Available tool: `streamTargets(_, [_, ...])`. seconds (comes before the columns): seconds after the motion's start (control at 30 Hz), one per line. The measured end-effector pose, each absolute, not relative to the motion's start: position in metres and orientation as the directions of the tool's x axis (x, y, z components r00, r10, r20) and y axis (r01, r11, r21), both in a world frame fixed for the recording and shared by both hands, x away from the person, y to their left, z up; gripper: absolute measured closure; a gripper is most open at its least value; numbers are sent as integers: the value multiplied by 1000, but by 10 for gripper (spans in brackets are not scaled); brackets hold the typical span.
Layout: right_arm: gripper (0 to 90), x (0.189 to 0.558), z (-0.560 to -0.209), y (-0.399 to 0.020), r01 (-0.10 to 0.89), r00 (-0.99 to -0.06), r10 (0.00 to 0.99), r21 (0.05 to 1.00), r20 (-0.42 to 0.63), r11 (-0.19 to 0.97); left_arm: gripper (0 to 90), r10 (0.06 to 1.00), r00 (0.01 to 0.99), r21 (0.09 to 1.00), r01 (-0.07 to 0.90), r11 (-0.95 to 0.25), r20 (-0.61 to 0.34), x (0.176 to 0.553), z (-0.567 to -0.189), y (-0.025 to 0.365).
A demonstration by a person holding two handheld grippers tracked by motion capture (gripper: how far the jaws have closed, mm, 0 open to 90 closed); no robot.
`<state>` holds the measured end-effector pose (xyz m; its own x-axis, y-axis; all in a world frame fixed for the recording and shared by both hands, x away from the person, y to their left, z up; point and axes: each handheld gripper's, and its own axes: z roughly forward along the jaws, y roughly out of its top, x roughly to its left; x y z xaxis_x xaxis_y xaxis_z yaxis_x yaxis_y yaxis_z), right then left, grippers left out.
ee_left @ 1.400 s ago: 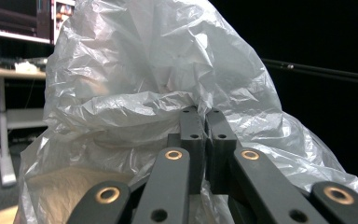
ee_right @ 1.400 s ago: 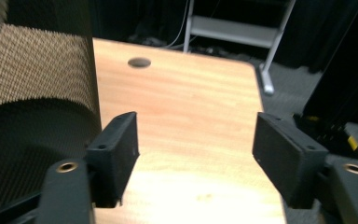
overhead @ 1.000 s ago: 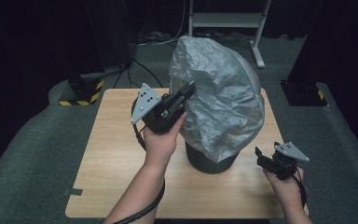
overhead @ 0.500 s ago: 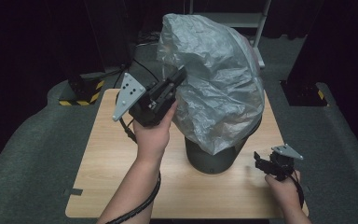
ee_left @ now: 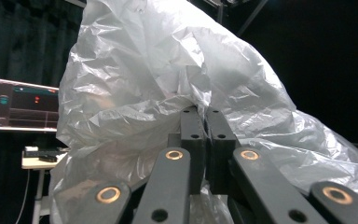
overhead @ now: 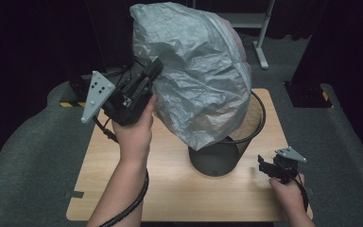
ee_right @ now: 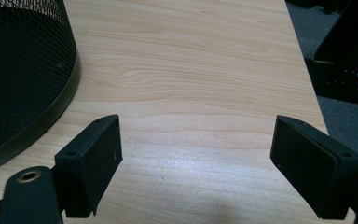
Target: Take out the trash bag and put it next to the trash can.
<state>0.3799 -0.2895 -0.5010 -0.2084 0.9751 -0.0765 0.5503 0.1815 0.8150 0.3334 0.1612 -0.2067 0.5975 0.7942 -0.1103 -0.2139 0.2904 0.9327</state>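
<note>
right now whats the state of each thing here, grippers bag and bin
left hand-held gripper: shut on the plastic bag, raised above the table
right hand-held gripper: open, empty, low over the table
plastic bag: lifted, mostly out of the bin, bottom edge hanging by the rim
mesh bin: upright on the table

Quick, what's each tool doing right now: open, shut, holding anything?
Left tool: shut on the bag, lifted above the bin.
Right tool: open, holding nothing, low over the table.
</note>
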Motion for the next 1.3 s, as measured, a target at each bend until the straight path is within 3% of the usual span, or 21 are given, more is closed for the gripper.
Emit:
streamTargets(0.6, [164,382,-503,-270,542,-252,961,807,-111,235,879,839,532,922,-255,291,-118,312,-201,211])
streamTargets(0.9, [164,385,-508,-274,561,-239,964,794,-115,234,879,879,461,941,-227,252,-124,311,-224,240])
streamTargets(1.3, [164,387,-511,-280,585,-228,968,781,-101,219,879,912,359,973,-42,228,-198,336,-297,272])
